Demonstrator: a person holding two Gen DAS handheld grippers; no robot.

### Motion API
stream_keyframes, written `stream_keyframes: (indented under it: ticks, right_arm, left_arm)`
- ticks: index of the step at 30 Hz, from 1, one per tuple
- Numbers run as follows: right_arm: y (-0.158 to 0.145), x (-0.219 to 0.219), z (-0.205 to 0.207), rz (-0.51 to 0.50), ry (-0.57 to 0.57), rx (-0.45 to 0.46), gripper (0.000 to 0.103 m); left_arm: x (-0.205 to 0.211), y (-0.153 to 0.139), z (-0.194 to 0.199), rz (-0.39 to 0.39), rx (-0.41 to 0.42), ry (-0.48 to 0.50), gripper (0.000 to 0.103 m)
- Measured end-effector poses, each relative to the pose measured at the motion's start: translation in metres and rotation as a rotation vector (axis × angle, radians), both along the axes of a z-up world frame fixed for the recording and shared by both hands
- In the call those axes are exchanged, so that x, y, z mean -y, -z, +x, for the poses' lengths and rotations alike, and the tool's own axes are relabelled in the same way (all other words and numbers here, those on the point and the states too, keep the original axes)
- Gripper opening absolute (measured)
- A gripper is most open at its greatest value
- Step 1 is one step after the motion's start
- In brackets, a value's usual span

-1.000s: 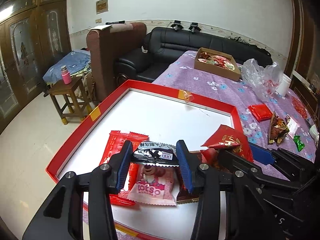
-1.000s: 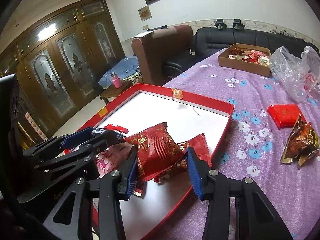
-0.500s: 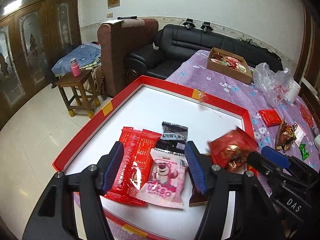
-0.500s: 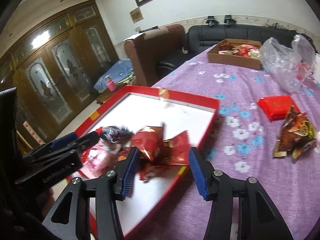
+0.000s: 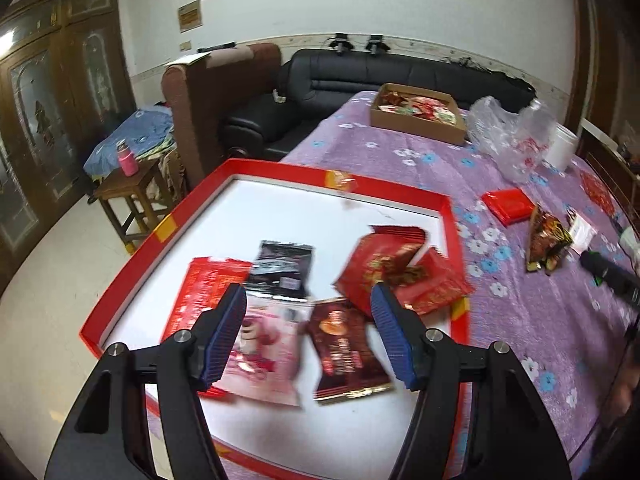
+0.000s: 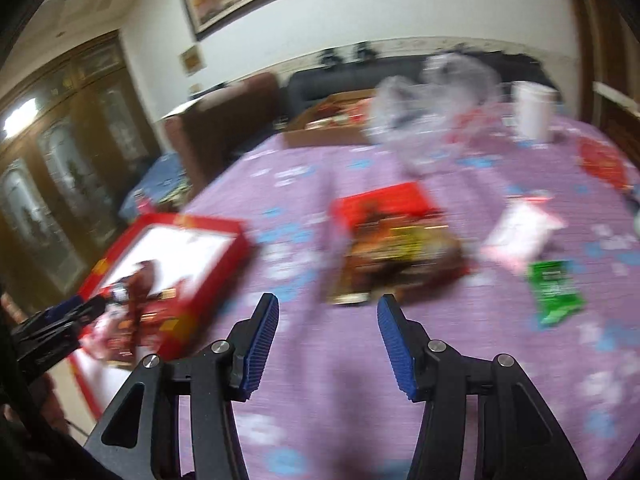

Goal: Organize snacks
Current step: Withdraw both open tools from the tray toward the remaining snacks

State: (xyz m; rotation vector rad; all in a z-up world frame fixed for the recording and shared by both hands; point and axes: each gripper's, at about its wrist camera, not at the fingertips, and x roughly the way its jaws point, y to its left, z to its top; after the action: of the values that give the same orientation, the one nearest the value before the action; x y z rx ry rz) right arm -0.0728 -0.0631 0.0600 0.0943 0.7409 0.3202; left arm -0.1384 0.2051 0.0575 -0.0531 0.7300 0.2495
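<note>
1. Snacks lie scattered inside a red-rimmed tray (image 5: 132,258) with a white floor, set at the edge of a surface under a purple flowered cloth (image 5: 400,160).
2. The left tool (image 5: 308,334) hovers over the tray with its blue pads parted and nothing gripped; a pink packet (image 5: 264,354) and a brown packet (image 5: 346,354) lie flat beneath the gap.
3. A flat red packet (image 5: 200,298) and a black packet (image 5: 282,270) lie on the tray's left half, while a puffed red bag (image 5: 376,268) rests on another red packet (image 5: 434,286) by the right rim.
4. The right tool (image 6: 326,338) hangs above bare cloth, well apart from the tray (image 6: 224,240), its jaws about half open and empty.
5. Just ahead of it, blurred by motion, lie a dark brown-and-gold snack bag (image 6: 400,264) and a red packet (image 6: 384,202); a pale pink packet (image 6: 520,236) and a green packet (image 6: 554,290) lie further to the right.
6. A cardboard box (image 5: 416,120) of more snacks, a clear plastic bag (image 5: 508,132) and a white cup (image 5: 562,146) stand at the far end of the surface.
</note>
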Motion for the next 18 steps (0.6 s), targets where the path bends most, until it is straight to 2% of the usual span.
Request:
stream_keyframes:
  ticks: [3,5,10,13,15,18]
  right_arm:
    - [-0.004,0.046,0.007,-0.028,0.1,-0.006,0.058]
    - [-0.004,0.07,0.016,-0.069,0.151,-0.028,0.059]
    - [0.009,0.108,0.04,-0.141,0.205,-0.094,0.06]
    - [0.021,0.113,0.05,-0.148,0.203,-0.125,0.06]
    - [0.028,0.113,0.053,-0.138,0.195,-0.125,0.06]
    - [0.035,0.11,0.054,-0.149,0.185,-0.109,0.059]
  left_arm:
    - [0.011,-0.003,0.0,0.016,0.006,0.035,0.065]
    - [0.023,-0.007,0.003,0.028,0.009,0.06,0.072]
    - [0.062,-0.023,0.009,0.079,0.046,0.167,0.074]
    - [0.085,-0.032,0.015,0.108,0.06,0.225,0.076]
    - [0.1,-0.035,0.021,0.128,0.067,0.257,0.082]
    - [0.12,-0.036,0.033,0.162,0.071,0.283,0.082]
